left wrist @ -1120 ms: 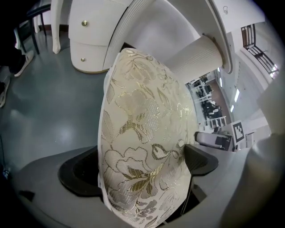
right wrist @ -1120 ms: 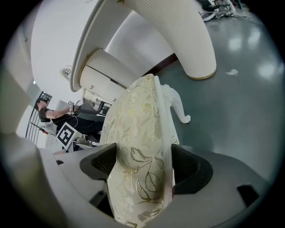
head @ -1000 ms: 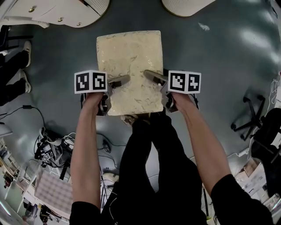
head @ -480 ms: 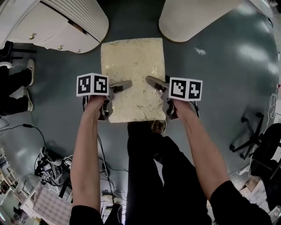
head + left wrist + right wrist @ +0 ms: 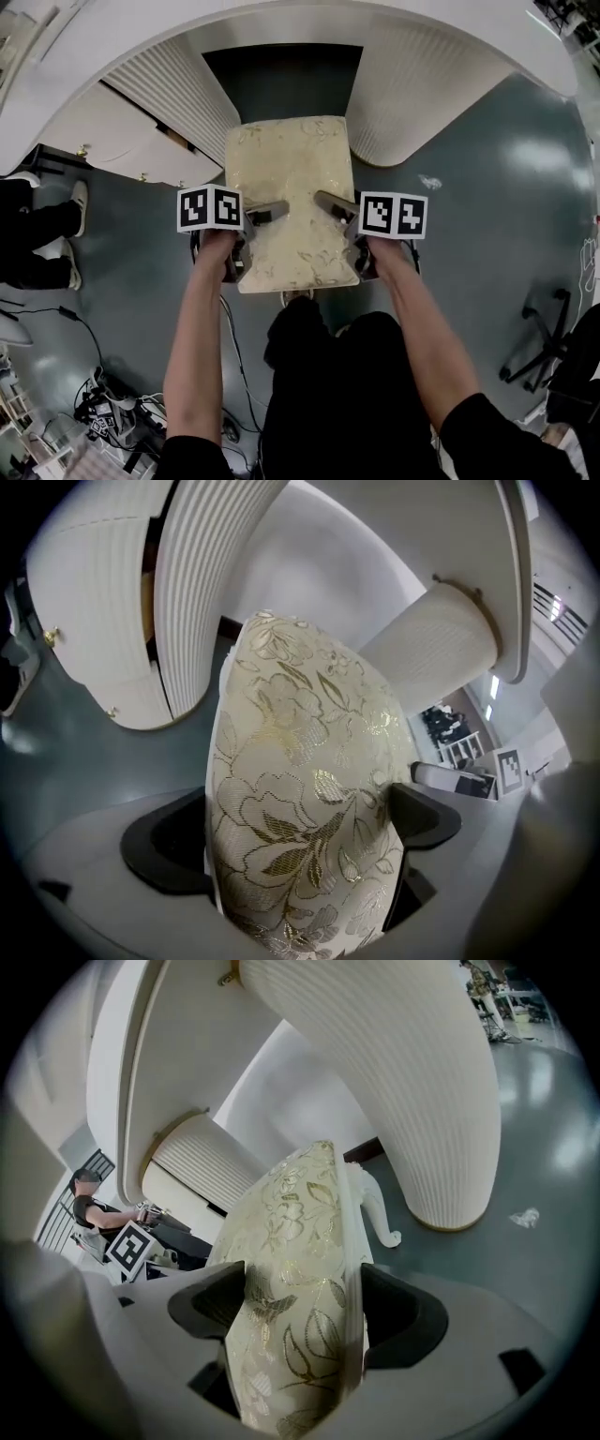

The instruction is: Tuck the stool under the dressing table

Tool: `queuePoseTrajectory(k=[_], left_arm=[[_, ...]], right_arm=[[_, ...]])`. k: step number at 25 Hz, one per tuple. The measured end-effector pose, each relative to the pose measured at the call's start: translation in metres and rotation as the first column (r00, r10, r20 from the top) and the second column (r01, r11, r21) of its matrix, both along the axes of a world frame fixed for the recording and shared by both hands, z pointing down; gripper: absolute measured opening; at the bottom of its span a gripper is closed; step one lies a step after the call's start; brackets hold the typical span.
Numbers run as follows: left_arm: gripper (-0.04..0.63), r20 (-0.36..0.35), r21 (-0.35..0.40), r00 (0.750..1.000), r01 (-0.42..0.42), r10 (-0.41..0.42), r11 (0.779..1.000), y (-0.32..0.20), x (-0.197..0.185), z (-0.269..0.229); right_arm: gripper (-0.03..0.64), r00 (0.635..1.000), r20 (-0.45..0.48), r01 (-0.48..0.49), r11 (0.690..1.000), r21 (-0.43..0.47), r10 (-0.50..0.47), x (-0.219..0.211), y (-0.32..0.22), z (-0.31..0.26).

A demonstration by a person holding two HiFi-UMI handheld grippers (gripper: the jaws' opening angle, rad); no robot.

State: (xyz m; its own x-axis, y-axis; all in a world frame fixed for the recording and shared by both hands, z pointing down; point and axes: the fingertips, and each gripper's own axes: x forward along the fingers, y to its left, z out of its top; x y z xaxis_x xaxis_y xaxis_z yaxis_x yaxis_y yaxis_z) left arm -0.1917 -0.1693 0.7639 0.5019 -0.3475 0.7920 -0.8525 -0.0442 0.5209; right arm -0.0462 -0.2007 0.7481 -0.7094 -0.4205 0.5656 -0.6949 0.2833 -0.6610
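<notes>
The stool (image 5: 291, 192) has a cream cushion with gold flower brocade and white legs. Its far edge sits at the mouth of the dark gap between the two ribbed white pedestals of the dressing table (image 5: 178, 103). My left gripper (image 5: 262, 214) is shut on the cushion's left side (image 5: 300, 808), one jaw above and one below. My right gripper (image 5: 330, 208) is shut on the cushion's right side (image 5: 291, 1316) in the same way. One curved white stool leg (image 5: 380, 1213) shows in the right gripper view.
The right ribbed pedestal (image 5: 422, 94) stands close beside the stool. A drawer front with brass knobs (image 5: 112, 155) sits at the left. A person's legs and shoes (image 5: 42, 234) are at far left, an office chair base (image 5: 544, 328) at right, cables (image 5: 103, 412) behind.
The stool and both grippers have moved forward towards the dressing table. The pedestals and tabletop now fill the top of the head view, and the stool's far edge reaches the gap.
</notes>
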Motion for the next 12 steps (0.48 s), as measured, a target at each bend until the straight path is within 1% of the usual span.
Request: queuePoseTrajectory(k=[4, 6, 9, 12], left_arm=[[0.588, 0.006, 0.048, 0.999, 0.049, -0.05, 0.998, -0.029, 0.0, -0.003], [0.589, 0.005, 0.078, 0.998, 0.061, -0.062, 0.995, -0.046, 0.003, -0.006], [0.591, 0.019, 0.123, 0.998, 0.052, -0.055, 0.991, -0.07, 0.012, -0.009], [0.591, 0.042, 0.138, 0.998, 0.044, -0.05, 0.989, -0.083, 0.012, -0.008]], right_arm=[[0.341, 1.0, -0.012, 0.021, 0.999, 0.037, -0.021, -0.001, -0.035, -0.004], [0.341, 1.0, -0.017, 0.015, 0.998, 0.069, -0.014, 0.004, -0.051, -0.009], [0.341, 1.0, -0.006, -0.025, 0.994, 0.108, 0.026, 0.014, -0.071, -0.011], [0.341, 0.999, 0.024, -0.048, 0.992, 0.118, 0.045, 0.015, -0.083, -0.006]])
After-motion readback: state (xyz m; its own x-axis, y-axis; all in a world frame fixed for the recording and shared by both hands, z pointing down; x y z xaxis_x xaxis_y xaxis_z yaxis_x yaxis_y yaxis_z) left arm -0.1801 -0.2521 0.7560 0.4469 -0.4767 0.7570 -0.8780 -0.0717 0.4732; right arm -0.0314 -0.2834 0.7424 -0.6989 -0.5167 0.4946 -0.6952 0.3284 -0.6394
